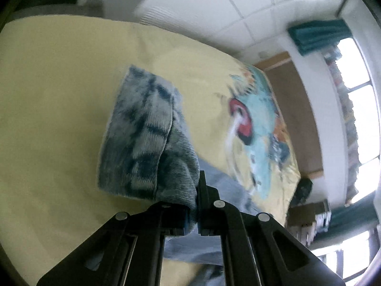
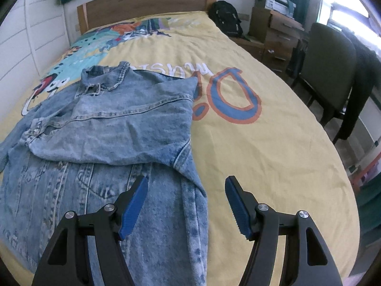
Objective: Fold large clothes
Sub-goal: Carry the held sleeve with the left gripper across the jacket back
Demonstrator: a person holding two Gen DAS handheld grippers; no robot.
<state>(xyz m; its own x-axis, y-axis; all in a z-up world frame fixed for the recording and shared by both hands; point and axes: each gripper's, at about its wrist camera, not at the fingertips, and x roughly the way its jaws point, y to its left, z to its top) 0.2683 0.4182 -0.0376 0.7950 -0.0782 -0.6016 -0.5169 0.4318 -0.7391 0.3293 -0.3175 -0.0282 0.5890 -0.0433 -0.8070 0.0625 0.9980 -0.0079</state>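
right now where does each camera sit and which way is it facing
Left wrist: on the left tongs, tilted across the yellow bedspread toward wall and ceiling; the tongs are clamped on a denim jacket fold.
Right wrist: on the right tongs, facing down the bed to the headboard; the tongs are open over the jacket's edge.
Shared: jacket, bedspread, black backpack.

One denim jacket (image 2: 123, 128), one yellow printed bedspread (image 2: 250, 143), one wooden headboard (image 2: 147, 2), one black backpack (image 2: 226, 19), one dark chair (image 2: 328, 71), two grippers, left (image 1: 198, 205), right (image 2: 185, 205).
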